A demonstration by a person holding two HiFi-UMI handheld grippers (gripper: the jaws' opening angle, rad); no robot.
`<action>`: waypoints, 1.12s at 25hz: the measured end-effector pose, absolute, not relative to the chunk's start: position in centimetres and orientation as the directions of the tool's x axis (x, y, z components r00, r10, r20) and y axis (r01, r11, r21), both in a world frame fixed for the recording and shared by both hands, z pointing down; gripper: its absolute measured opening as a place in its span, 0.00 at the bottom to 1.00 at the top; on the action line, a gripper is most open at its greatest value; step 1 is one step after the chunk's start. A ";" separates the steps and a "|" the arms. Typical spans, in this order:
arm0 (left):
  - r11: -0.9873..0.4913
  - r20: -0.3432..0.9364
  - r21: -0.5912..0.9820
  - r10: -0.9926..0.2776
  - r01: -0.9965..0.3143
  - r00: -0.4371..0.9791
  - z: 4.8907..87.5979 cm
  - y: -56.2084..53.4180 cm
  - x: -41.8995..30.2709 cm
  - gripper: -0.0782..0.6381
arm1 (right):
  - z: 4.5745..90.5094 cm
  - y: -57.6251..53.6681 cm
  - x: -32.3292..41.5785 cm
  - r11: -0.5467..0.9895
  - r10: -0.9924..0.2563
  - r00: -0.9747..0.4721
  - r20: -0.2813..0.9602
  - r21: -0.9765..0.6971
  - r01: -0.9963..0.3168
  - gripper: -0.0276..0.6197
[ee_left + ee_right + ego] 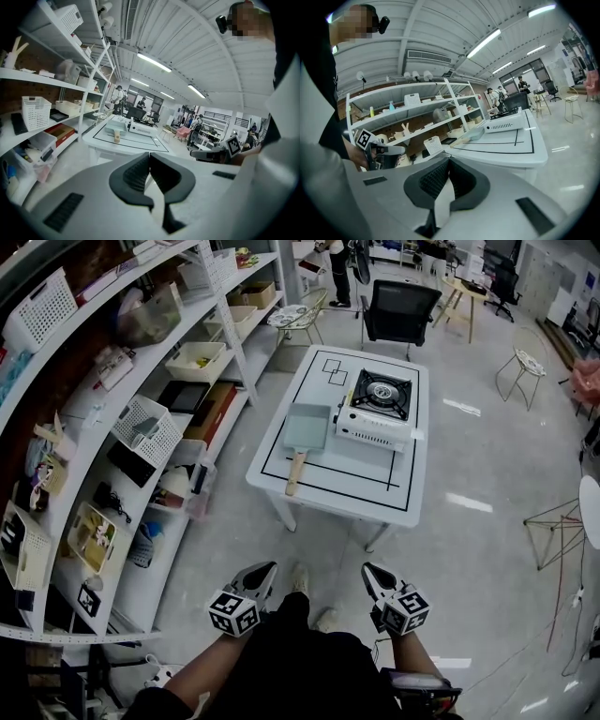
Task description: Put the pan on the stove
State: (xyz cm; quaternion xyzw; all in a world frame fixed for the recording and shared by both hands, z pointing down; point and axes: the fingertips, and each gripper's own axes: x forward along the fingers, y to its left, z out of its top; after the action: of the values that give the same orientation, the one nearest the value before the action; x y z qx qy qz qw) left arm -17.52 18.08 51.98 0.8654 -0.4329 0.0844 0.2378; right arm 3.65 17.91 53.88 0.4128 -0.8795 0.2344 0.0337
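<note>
A: Head view?
B: Pan (307, 427) sat mid-frame on the table (281, 491), just left of the stove (377, 411). Left gripper (267, 570) and right gripper (371, 573) hung at the bottom, well apart from it.
A: Left gripper view?
B: Clenched, empty.
A: Right gripper view?
B: Clenched, empty too; probably just carried for the approach.

pan (307, 426): matt pale body; handle (295, 472) of bare wood
stove (375, 413): white painted metal
desk (319, 486): smooth white top
floor (469, 521): glossy, reflective
</note>
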 end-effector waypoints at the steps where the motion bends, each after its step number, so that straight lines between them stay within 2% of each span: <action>1: -0.511 0.354 0.342 -0.708 -0.789 0.611 52.2 17.8 -17.6 0.12 | 53.9 17.7 3.5 0.550 -0.710 -0.657 0.253 -0.381 -0.743 0.08; 11: -0.557 0.336 0.368 -0.667 -0.745 0.665 52.7 12.8 -15.6 0.12 | 54.8 15.4 3.5 0.523 -0.713 -0.638 0.292 -0.385 -0.760 0.08; 15: -0.566 0.371 0.350 -0.648 -0.747 0.665 53.0 10.3 -15.6 0.12 | 54.4 13.4 3.6 0.520 -0.718 -0.631 0.292 -0.378 -0.766 0.08; 28: -0.607 0.327 0.396 -0.607 -0.688 0.724 53.0 2.1 -14.5 0.12 | 54.0 6.6 4.2 0.481 -0.744 -0.589 0.317 -0.357 -0.800 0.08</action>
State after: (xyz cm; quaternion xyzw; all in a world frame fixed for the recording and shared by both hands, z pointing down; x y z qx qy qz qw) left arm -14.50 2.05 52.99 0.8929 -0.3628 0.0797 0.2544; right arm 4.21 6.56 54.02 0.4496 -0.8585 0.2392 0.0594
